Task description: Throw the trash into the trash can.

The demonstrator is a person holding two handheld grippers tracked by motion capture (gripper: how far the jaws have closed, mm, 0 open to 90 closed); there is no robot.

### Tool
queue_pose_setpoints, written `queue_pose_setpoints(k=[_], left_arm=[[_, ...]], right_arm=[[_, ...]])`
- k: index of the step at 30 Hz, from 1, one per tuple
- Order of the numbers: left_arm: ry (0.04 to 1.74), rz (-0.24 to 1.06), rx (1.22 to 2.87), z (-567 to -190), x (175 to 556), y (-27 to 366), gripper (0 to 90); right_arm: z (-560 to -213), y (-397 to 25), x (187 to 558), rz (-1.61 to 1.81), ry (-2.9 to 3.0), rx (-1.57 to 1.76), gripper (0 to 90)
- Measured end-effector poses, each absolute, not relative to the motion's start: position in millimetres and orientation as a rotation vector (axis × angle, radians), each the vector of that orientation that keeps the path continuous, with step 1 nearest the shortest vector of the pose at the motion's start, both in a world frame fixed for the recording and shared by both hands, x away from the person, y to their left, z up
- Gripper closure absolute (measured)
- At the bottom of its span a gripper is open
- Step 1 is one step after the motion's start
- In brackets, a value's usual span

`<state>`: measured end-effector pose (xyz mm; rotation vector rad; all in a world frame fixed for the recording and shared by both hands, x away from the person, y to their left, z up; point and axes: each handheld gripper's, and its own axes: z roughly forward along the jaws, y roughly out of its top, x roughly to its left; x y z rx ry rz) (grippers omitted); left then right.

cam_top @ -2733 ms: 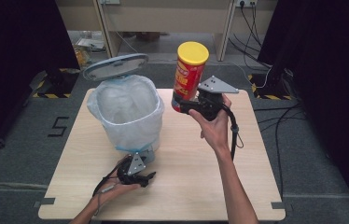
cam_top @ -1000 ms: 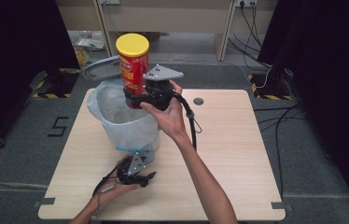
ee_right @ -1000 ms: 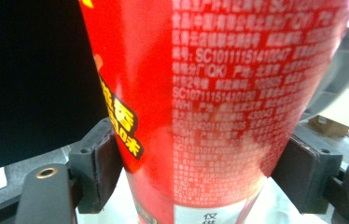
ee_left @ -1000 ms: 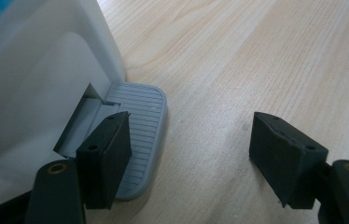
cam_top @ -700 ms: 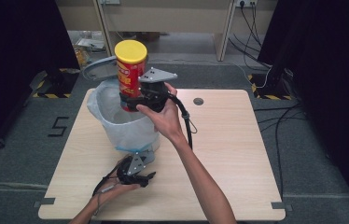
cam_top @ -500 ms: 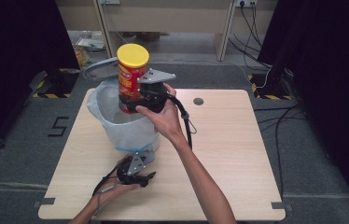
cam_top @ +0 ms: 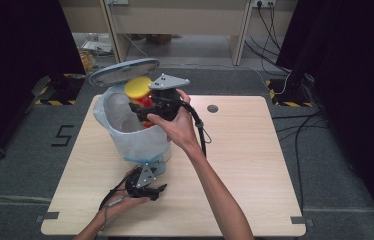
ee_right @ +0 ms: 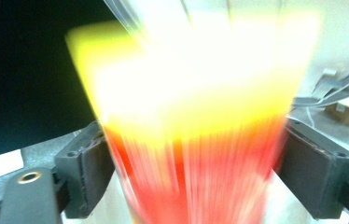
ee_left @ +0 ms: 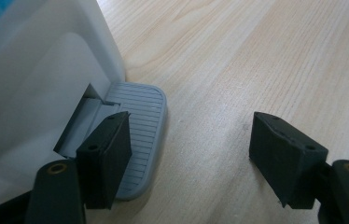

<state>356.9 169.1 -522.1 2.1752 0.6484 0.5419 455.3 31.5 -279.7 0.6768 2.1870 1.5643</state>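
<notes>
Red can with yellow lid, tilted, blurred.

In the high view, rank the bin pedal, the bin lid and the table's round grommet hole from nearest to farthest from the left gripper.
From the left gripper, near the table's front edge:
1. Bin pedal, at the foot of the bin, right by the jaws.
2. Round grommet hole, toward the table's far edge, to the right.
3. Bin lid, raised open behind the bin, at the far left.
</notes>
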Motion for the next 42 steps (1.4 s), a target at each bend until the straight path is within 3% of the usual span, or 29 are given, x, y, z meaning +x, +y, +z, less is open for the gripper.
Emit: queue_pose_setpoints(k=[2,18,42], left_arm=[[0.647,0.543,2.177,-522.0,356.7,169.1,29.0],[0.646,0.546,2.177,-522.0,356.8,169.3,29.1],[0.646,0.548,2.177,-521.9,356.8,169.1,29.1]], right_arm=[[-278.7,30.4,454.2,1.567,2.175,0.679,17.9],[-280.4,0.1,456.6,1.533,2.155,0.745,17.4],[-295.0,-103.4,450.3,1.444,2.028,0.918,16.9]])
